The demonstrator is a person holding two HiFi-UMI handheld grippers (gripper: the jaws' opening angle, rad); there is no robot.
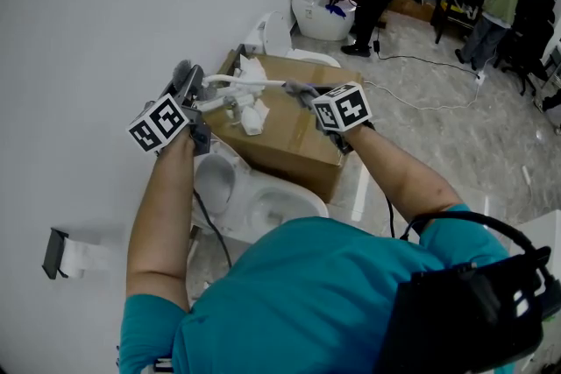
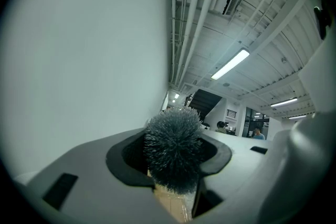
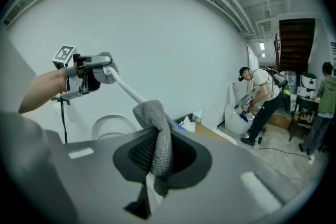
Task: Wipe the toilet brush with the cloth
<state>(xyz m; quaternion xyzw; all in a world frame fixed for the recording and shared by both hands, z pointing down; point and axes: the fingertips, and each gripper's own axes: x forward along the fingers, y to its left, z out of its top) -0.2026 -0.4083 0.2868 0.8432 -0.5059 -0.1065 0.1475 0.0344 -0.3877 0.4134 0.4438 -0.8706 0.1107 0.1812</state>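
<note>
Over the toilet (image 1: 230,188), my left gripper (image 1: 195,90) clamps the brush (image 2: 173,150) at its bristle head, my right gripper (image 1: 302,90) pinches the cloth (image 3: 156,131), draped on the brush's white handle, box (image 1: 294,140) just beyond.

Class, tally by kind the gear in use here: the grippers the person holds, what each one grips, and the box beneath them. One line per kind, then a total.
Hand-held grippers: 2, the left hand-held gripper and the right hand-held gripper
Toilet brush: 1, in the left one
Cloth: 1, grey, in the right one
Cardboard box: 1
Total: 5
</note>
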